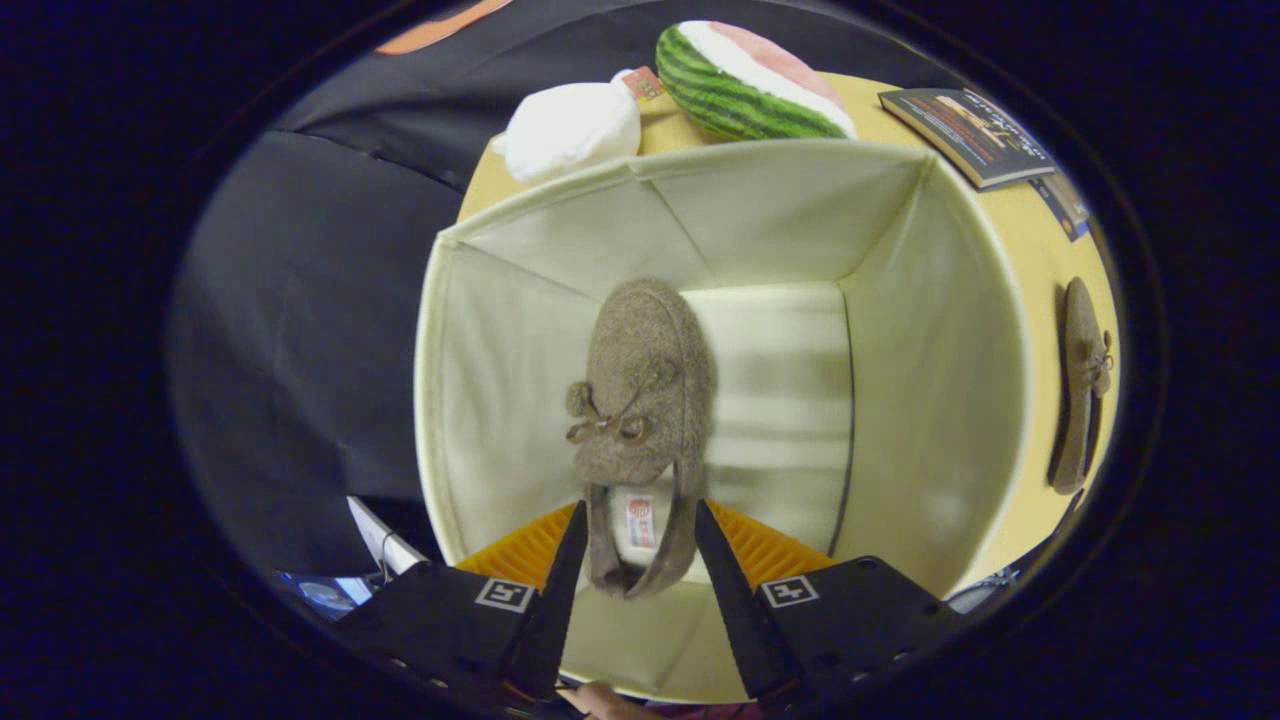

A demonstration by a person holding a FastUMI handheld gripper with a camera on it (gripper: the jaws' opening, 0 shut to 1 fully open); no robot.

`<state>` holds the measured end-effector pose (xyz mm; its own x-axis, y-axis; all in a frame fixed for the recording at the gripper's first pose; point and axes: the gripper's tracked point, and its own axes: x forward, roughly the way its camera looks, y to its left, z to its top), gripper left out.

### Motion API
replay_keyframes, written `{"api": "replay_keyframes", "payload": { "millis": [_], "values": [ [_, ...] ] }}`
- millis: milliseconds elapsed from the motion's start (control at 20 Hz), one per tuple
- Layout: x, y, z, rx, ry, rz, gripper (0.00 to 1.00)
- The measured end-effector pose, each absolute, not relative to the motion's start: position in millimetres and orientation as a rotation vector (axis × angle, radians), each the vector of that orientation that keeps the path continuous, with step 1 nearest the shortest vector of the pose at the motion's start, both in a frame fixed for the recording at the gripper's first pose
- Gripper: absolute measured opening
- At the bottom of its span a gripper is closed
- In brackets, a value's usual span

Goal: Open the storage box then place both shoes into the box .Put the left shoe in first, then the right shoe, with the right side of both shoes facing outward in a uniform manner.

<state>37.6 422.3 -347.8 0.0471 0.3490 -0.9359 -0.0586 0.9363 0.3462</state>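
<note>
We see a brown felt shoe (645,390) hanging inside the open storage box (930,400), with its toe pointing away from us toward the far wall of the box and its small bow on the upper side. The heel end of this shoe sits between the two fingers of the gripper (632,560), and both fingers press on the heel sides, so the gripper pinches the shoe there. The rest of the shoe reaches ahead of the fingers, over the pale floor of the box; we cannot tell if the sole already touches this floor. The box is cream coloured, with soft fabric walls, and it stands on a yellow table (1040,260). The second shoe (1082,390) lies on the table just beside the right wall of the box, outside it. Beyond the far wall of the box we notice a white plush toy (570,130) and a watermelon slice toy (750,80), close to each other. A book (970,130) lies on the table near the far right corner of the box.
</note>
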Motion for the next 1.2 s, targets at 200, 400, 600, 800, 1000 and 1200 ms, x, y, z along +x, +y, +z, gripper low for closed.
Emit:
{"api": "replay_keyframes", "payload": {
  "millis": [200, 400, 600, 800, 1000, 1200],
  "values": [
    [37, 394, -306, 0.192, 1.429, 0.332, 0.89],
    [34, 357, -266, 0.144, 1.346, 0.333, 0.93],
    [26, 316, -238, 0.165, 1.313, 0.378, 0.96],
    [26, 253, -246, 0.156, 1.312, 0.379, 0.96],
    [36, 172, -268, 0.089, 1.305, 0.331, 0.96],
    [48, 93, -300, 0.089, 1.34, 0.258, 0.97]
  ]
}}
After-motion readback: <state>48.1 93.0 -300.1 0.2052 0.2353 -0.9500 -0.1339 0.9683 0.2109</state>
